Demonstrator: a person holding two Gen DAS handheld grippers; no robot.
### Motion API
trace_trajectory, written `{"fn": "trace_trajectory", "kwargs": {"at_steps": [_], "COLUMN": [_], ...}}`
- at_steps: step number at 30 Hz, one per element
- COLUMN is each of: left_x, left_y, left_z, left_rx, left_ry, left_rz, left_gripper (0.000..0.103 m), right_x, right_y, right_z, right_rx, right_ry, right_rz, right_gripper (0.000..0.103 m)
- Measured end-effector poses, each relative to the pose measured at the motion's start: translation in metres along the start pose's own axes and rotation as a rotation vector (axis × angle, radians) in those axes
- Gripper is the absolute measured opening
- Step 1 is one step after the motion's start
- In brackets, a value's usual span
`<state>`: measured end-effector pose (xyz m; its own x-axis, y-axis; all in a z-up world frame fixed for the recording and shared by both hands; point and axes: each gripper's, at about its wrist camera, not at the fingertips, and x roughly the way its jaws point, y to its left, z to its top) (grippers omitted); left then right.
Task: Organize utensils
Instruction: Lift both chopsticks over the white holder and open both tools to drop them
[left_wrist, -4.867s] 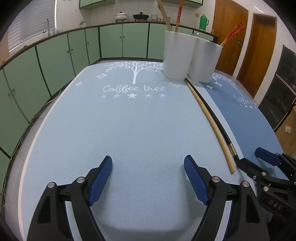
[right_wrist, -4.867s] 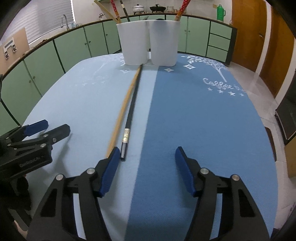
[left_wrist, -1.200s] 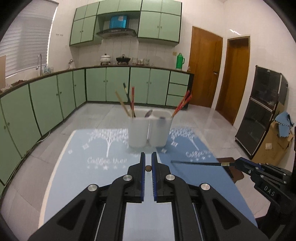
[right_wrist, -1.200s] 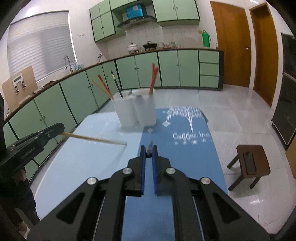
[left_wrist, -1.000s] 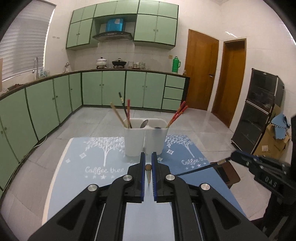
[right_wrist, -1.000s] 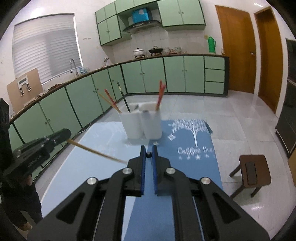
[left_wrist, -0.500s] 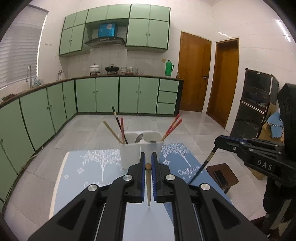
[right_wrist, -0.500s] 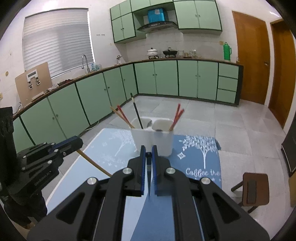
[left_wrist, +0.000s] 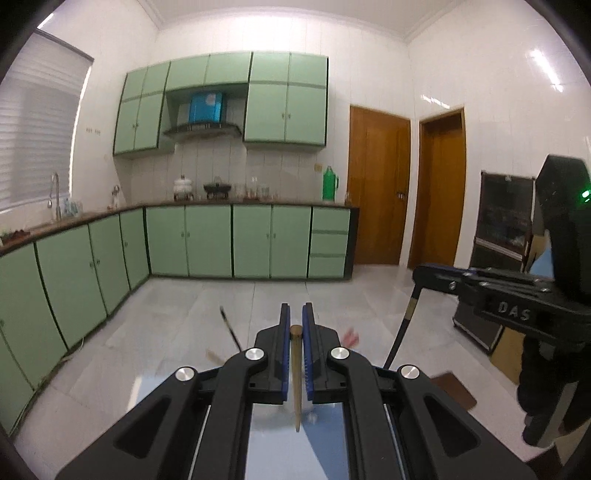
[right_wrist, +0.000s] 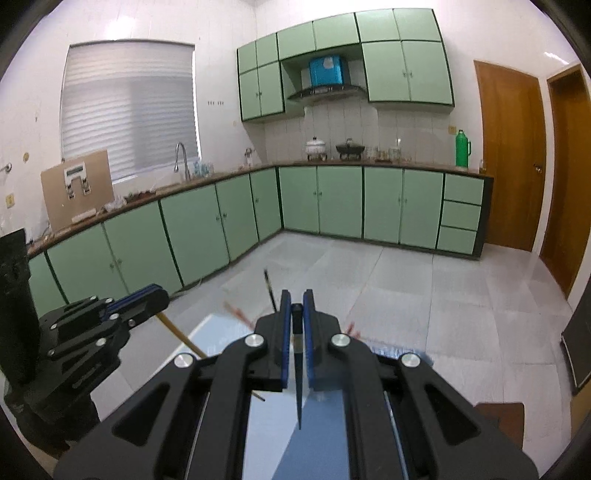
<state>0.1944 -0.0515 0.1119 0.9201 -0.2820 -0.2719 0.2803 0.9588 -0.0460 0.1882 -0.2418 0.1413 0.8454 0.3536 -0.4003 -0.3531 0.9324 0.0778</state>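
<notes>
**Q:** What is gripped by each tool?

**A:** A wooden chopstick (left_wrist: 295, 373) is clamped between the blue pads of the left gripper (left_wrist: 296, 325). Its blunt end is seen at the fingertips and its thin tip hangs down toward the near edge of the view. A black chopstick (right_wrist: 297, 373) is pinched the same way in the right gripper (right_wrist: 296, 308), with its point directed downward. Both sets of jaws are closed tight on their sticks.

**Q:** Where are the two tools placed relative to each other?

**A:** From the left wrist view, the right gripper is seen at the right, with the black chopstick slanting down from it. From the right wrist view, the left gripper (right_wrist: 147, 295) is seen at the left, with the wooden stick angled down toward the mat.

**Q:** What is found below?

**A:** A blue mat (right_wrist: 321, 424) is partly visible under the fingers. Blurred stick ends, one dark (left_wrist: 229, 328) and some red (left_wrist: 350, 336), are glimpsed beyond the fingers; these probably stand in a holder, which is hidden.

**Q:** And farther off?

**A:** Green cabinets (left_wrist: 207, 240) are lined along the far wall, and wooden doors (left_wrist: 378, 188) are seen at the right.
</notes>
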Motion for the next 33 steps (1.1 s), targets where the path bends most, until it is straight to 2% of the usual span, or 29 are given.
{"fn": "trace_trajectory", "kwargs": {"at_steps": [6,12,19,30,31,33], "left_x": [0.033,0.075,0.123,0.156,0.156,0.152], "left_y": [0.011,0.023,0.036,0.052,0.053,0.056], "left_z": [0.034,0.041,0.021,-0.005,-0.006,-0.005], "left_rx": [0.006,0.021,0.015,-0.004,-0.013,-0.038], "left_ry": [-0.052,-0.056,0.011,0.125,0.132,0.133], "left_rz": [0.021,0.062,0.069,0.061,0.055,0.038], "left_gripper": [0.006,0.006,0.006,0.007,0.009,0.019], "right_x": [0.030,0.078,0.137,0.167,0.168,0.163], "right_y": [-0.021,-0.041,-0.048,-0.043,-0.044,-0.045], "right_z": [0.046,0.062,0.046,0.009,0.008,0.006], "right_rx": [0.029,0.055,0.038,0.026,0.029,0.036], "right_ry": [-0.062,-0.090,-0.045,0.045,0.053,0.047], "right_rz": [-0.021,-0.032,-0.071,-0.083,-0.086,-0.093], "right_gripper": [0.006,0.006,0.006,0.006,0.007,0.007]}}
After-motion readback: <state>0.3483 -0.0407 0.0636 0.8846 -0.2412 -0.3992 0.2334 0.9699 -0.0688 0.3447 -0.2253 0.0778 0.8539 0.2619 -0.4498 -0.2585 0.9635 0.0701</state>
